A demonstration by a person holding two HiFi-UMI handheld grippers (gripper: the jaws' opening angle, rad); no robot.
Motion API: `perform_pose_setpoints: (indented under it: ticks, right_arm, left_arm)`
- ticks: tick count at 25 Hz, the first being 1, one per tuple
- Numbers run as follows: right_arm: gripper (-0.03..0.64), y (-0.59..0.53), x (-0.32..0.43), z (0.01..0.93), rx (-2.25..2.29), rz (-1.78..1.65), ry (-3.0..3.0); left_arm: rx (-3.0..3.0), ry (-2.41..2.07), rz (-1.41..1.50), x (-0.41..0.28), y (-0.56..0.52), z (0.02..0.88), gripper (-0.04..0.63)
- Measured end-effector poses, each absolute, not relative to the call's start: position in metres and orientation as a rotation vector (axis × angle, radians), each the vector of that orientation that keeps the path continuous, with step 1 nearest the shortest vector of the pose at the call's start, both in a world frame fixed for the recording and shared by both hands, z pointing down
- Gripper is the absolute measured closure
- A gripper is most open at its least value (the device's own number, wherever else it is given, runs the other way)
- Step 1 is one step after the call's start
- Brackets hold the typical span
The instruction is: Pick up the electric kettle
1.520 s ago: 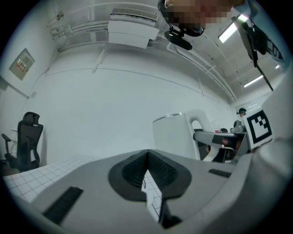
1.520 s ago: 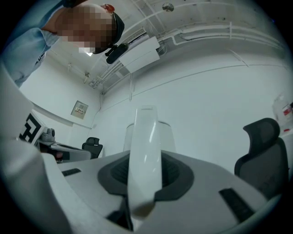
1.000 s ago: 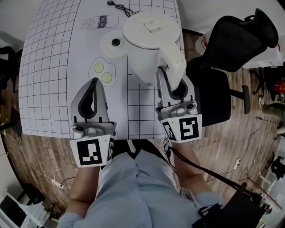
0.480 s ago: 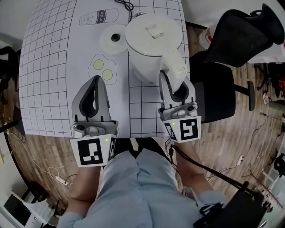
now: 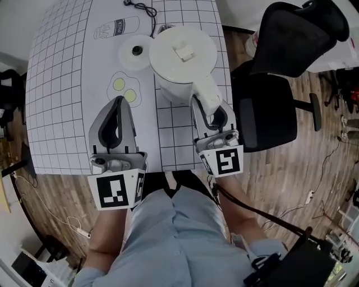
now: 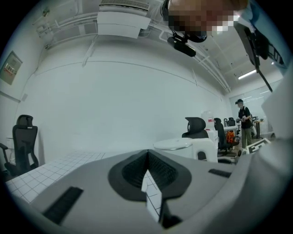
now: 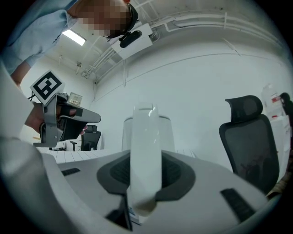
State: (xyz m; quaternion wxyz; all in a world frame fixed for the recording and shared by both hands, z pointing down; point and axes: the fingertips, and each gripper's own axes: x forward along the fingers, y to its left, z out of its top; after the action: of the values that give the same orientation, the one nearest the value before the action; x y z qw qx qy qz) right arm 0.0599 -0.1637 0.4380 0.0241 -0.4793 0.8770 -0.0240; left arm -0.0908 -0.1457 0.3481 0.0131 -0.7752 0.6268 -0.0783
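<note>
The white electric kettle [image 5: 182, 61] stands over the gridded table mat at the far right of the head view, lid up. Its handle [image 5: 205, 98] points toward me. My right gripper [image 5: 208, 107] has the handle between its jaws; the jaws are opening, and the pads still lie against the handle [image 7: 145, 151]. In the right gripper view the kettle body [image 7: 167, 132] rises behind the handle. My left gripper [image 5: 116, 102] hovers over the mat, left of the kettle, shut and empty. The left gripper view shows the kettle [image 6: 183, 148] ahead to the right.
The kettle's round base [image 5: 134, 51] lies on the mat just left of the kettle, its black cord [image 5: 143, 8] trailing to the far edge. Milk and fried-egg drawings [image 5: 124, 87] are printed on the mat [image 5: 56, 84]. A black office chair [image 5: 280, 84] stands right of the table.
The right gripper and the kettle have sunk toward the table and now sit closer to the round base. The left gripper has kept its place.
</note>
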Motion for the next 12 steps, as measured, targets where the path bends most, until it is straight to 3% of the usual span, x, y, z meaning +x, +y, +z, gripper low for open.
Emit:
perform_pose_setpoints:
  ticks: [12]
  right_arm:
    - [0.505, -0.153, 0.063, 0.453, -1.477, -0.105, 2.743]
  left_arm:
    - [-2.427, 1.89, -0.226, -0.063, -0.127, 0.337, 0.595]
